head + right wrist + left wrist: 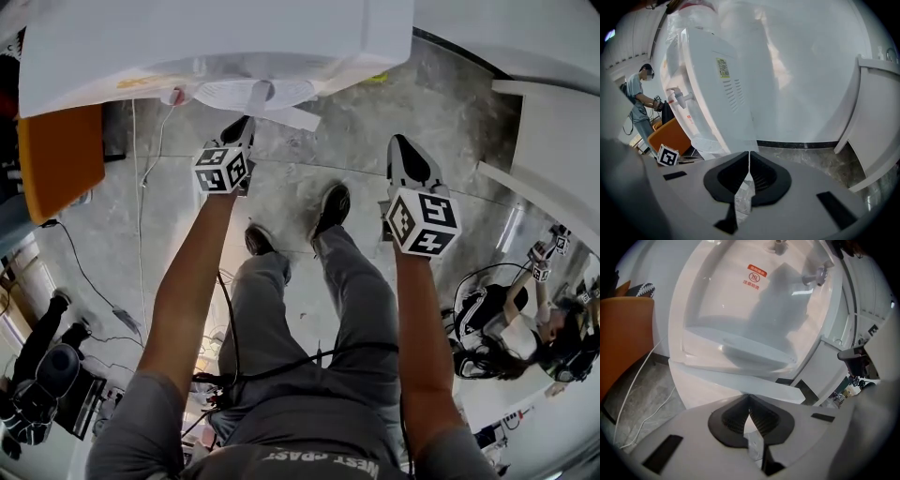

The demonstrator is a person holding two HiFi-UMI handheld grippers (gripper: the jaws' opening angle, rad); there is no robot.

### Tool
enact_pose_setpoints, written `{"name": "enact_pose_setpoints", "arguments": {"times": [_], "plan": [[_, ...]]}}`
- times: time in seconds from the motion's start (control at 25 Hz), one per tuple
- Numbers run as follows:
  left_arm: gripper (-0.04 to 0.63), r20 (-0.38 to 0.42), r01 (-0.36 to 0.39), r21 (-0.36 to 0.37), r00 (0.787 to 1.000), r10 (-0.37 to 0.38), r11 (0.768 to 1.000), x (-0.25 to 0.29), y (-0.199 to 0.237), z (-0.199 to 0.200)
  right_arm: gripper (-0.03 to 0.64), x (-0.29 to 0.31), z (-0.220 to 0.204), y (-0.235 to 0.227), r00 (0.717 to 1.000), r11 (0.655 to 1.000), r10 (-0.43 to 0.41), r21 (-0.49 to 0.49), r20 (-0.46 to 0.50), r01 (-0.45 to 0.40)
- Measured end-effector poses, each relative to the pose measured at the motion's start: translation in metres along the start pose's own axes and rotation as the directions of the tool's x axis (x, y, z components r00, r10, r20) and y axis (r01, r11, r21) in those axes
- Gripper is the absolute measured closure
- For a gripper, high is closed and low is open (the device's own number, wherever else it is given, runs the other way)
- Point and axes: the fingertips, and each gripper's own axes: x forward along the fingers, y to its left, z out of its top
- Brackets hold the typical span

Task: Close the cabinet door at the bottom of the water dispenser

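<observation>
The white water dispenser point(206, 42) stands right in front of me, seen from above; its drip tray point(253, 94) juts out under the taps. Below the tray a white cabinet door point(292, 117) stands ajar, swung out toward the right. In the left gripper view the door point(740, 385) shows as a slanted slab just beyond the jaws, with a dark gap at its right. My left gripper point(242, 133) is shut and empty, close in front of the door. My right gripper point(401, 148) is shut and empty, off to the dispenser's point(712, 89) right side.
An orange seat point(61, 159) stands left of the dispenser, with a white cable point(141, 234) trailing over the marble floor. White furniture point(553, 159) lines the right side. My shoes point(330, 208) are close to the dispenser. Other people point(511, 328) are at the right and lower left.
</observation>
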Motion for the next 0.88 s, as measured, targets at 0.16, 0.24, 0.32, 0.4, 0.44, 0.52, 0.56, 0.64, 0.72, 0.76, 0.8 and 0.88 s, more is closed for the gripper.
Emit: {"name": "enact_pose_setpoints", "arguments": {"times": [0.16,0.24,0.32,0.4,0.44,0.52,0.56,0.64,0.72,0.76,0.8,0.88], "plan": [[0.580,0.016,-0.011,0.006,1.000,0.011,1.000,0.014,-0.004,0.010,0.586,0.004,0.003,-0.010,1.000,1.000,-0.001,-0.004,0.000,0.001],[0.578,0.024,-0.017,0.005,1.000,0.017,1.000,0.019,-0.006,0.015,0.586,0.005,0.005,-0.013,1.000,1.000,-0.001,-0.005,0.001,0.001],[0.578,0.034,-0.022,0.006,0.999,0.021,1.000,0.023,-0.008,0.020,0.586,0.006,0.007,-0.014,1.000,1.000,-0.002,-0.007,0.003,0.002],[0.578,0.042,-0.022,0.014,0.999,0.021,1.000,0.026,-0.009,0.025,0.586,0.008,0.010,-0.014,1.000,1.000,0.000,-0.010,0.002,0.000],[0.578,0.044,-0.020,0.020,0.999,0.020,1.000,0.028,-0.010,0.027,0.586,0.009,0.011,-0.013,1.000,1.000,0.002,-0.011,0.002,-0.002],[0.578,0.044,-0.016,0.029,0.999,0.015,0.999,0.032,-0.014,0.028,0.586,0.012,0.014,-0.013,1.000,1.000,0.005,-0.015,0.003,-0.005],[0.578,0.043,-0.015,0.031,0.999,0.013,0.999,0.033,-0.014,0.028,0.586,0.013,0.015,-0.013,1.000,1.000,0.007,-0.016,0.004,-0.007],[0.578,0.039,-0.013,0.031,0.999,0.012,0.999,0.034,-0.014,0.027,0.585,0.015,0.018,-0.013,1.000,1.000,0.011,-0.017,0.005,-0.011],[0.578,0.029,-0.014,0.030,0.999,0.013,0.999,0.032,-0.015,0.026,0.586,0.016,0.023,-0.013,1.000,1.000,0.014,-0.018,0.008,-0.013],[0.578,0.022,-0.014,0.032,1.000,0.013,0.999,0.029,-0.017,0.024,0.586,0.015,0.025,-0.013,1.000,1.000,0.015,-0.019,0.009,-0.015],[0.578,0.013,-0.013,0.036,1.000,0.012,0.999,0.024,-0.019,0.022,0.586,0.013,0.026,-0.012,1.000,1.000,0.018,-0.018,0.009,-0.018],[0.578,-0.009,-0.011,0.044,1.000,0.011,0.999,0.011,-0.023,0.017,0.586,0.008,0.031,-0.008,1.000,0.999,0.028,-0.017,0.009,-0.027]]}}
